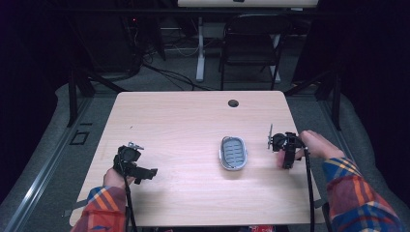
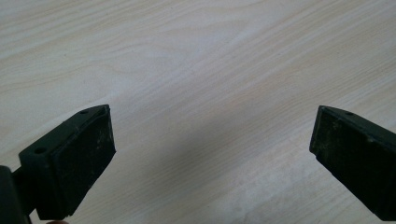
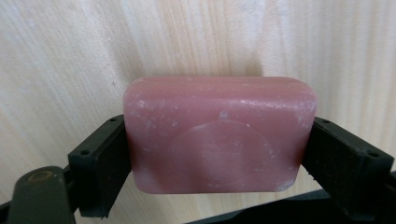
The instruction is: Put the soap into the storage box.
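Note:
A pink bar of soap (image 3: 219, 133) sits clamped between the two black jaws of my right gripper (image 3: 217, 154), held just above the light wood table. In the high view that right gripper (image 1: 286, 155) is at the table's right side, with the pink soap (image 1: 280, 160) partly showing at its tip. A grey oval soap dish (image 1: 233, 152) with a ribbed inside lies on the table a little to the left of it. My left gripper (image 1: 145, 174) hovers low at the front left, and its jaws (image 2: 212, 154) stand wide apart with only bare wood between them.
The wooden table (image 1: 183, 121) has a small round cable hole (image 1: 233, 103) near its far edge. Beyond it stand a dark folding chair (image 1: 251, 46) and a white desk leg (image 1: 200, 48) on a grey floor.

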Motion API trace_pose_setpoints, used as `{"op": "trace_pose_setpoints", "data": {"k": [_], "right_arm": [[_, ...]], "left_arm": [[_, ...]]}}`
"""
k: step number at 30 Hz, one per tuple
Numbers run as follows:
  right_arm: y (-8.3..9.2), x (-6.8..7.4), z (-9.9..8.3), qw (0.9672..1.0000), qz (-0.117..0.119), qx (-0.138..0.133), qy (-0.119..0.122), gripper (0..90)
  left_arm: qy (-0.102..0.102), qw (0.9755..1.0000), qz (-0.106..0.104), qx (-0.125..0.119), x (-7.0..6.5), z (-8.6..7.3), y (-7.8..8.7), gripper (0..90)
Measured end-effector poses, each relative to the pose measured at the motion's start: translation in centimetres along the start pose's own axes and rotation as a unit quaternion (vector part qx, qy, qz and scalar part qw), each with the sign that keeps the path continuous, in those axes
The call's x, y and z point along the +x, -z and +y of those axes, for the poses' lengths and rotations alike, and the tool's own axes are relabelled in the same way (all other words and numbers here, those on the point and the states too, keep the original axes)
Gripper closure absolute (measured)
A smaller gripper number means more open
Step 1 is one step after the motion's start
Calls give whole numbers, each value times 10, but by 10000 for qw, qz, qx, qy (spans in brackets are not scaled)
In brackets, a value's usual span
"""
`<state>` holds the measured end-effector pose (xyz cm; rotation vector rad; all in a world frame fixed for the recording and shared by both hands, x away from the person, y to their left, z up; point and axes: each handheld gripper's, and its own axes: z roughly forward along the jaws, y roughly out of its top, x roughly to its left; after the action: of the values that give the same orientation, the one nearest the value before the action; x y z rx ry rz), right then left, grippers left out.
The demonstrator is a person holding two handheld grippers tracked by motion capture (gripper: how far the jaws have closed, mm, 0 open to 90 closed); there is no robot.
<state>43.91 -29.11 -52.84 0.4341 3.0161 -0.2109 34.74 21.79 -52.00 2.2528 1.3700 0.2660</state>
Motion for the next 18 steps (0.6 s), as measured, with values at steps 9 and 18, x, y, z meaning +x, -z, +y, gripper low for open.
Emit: {"op": "trace_pose_setpoints", "data": {"k": [9,18], "right_arm": [[24,-1,2,9997,-193,-28,138,130],[39,-1,9,9995,-241,-100,202,130]], "left_arm": [[-22,10000,6,20,0,0,0,1],[-47,10000,2,28,-1,0,-1,1]]}}
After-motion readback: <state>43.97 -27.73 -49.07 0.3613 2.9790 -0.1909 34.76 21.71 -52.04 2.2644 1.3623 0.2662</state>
